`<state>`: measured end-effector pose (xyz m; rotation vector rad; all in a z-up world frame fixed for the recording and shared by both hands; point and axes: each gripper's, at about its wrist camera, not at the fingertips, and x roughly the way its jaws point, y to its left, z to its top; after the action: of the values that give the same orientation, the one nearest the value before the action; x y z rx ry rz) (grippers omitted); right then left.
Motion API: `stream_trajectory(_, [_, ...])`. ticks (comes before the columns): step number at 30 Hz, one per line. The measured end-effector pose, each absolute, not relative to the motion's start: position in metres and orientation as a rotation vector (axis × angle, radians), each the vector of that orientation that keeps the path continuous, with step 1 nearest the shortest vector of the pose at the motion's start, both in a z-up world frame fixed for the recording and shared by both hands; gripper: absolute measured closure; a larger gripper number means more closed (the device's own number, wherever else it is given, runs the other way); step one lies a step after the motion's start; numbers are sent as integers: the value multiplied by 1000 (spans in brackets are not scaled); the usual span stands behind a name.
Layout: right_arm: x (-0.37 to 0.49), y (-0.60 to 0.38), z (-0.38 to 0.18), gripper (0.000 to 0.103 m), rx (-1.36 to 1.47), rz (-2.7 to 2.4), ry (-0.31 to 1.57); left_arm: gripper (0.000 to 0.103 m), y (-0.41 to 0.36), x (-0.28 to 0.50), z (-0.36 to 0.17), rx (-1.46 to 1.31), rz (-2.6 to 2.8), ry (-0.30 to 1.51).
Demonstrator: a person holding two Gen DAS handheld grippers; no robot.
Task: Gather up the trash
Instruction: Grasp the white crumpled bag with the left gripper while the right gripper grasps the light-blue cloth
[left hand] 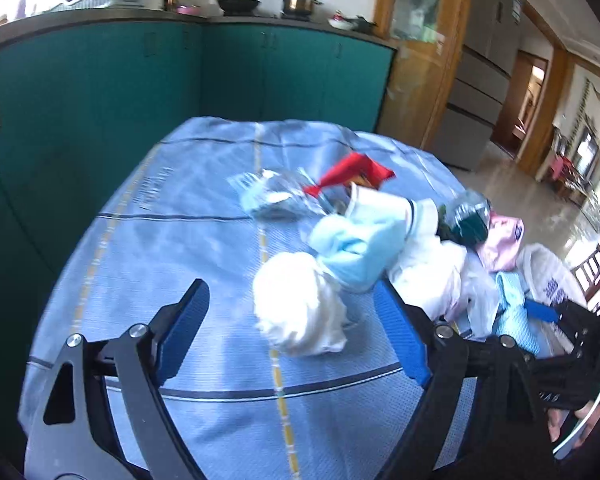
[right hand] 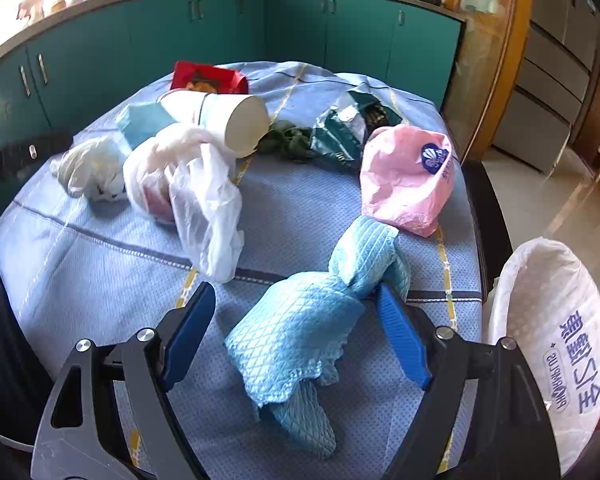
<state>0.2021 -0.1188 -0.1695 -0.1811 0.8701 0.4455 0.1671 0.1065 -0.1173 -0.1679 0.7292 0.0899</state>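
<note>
Trash lies on a table with a blue cloth (left hand: 180,240). In the left wrist view my left gripper (left hand: 290,300) is open, its jaws either side of a crumpled white tissue wad (left hand: 300,304). Beyond lie a light blue wrapper (left hand: 356,248), a red snack packet (left hand: 352,172) and a clear silvery wrapper (left hand: 268,192). In the right wrist view my right gripper (right hand: 296,304) is open around a blue quilted rag (right hand: 304,320). Farther off are a paper cup (right hand: 228,120) on its side, a clear plastic bag (right hand: 196,188), a pink bag (right hand: 408,176) and a green wrapper (right hand: 348,128).
A bin lined with a white printed bag (right hand: 548,320) stands at the table's right edge. Teal kitchen cabinets (right hand: 260,28) run behind the table, with pots on the counter. A wooden door frame (left hand: 440,60) and tiled floor (right hand: 560,200) are to the right.
</note>
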Motion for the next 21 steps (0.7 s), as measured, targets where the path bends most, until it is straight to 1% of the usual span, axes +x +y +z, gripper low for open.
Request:
stream_trajectory(5, [207, -127, -173, 23, -162, 423, 875, 19, 96, 179, -134, -149, 77, 741])
stream_trajectory(7, [209, -127, -175, 23, -170, 418, 878, 34, 92, 181, -136, -140, 64, 748])
stream_trajectory(8, [209, -127, -176, 23, -172, 420, 877, 45, 90, 182, -138, -131, 56, 759])
stream_trajectory(9, [209, -127, -175, 23, -171, 421, 873, 48, 89, 182, -140, -119, 51, 771])
stream_trajectory(10, [209, -126, -176, 23, -172, 423, 870, 55, 89, 181, -140, -111, 51, 772])
stream_trajectory(11, [209, -126, -176, 27, -175, 428, 866, 67, 89, 179, -141, -104, 51, 771])
stream_trajectory(12, [208, -126, -175, 37, -174, 434, 861, 70, 89, 178, -141, -104, 48, 773])
stream_trajectory(13, [203, -126, -175, 41, -173, 436, 856, 72, 91, 176, -140, -112, 45, 773])
stream_trajectory(15, [200, -126, -173, 57, -179, 438, 840, 76, 93, 171, -138, -119, 44, 767])
stream_trajectory(18, [194, -126, -168, 60, -179, 461, 801, 77, 93, 161, -133, -111, 51, 745])
stream_trajectory(21, [182, -125, -159, 61, -185, 491, 745, 77, 95, 147, -123, -111, 62, 716])
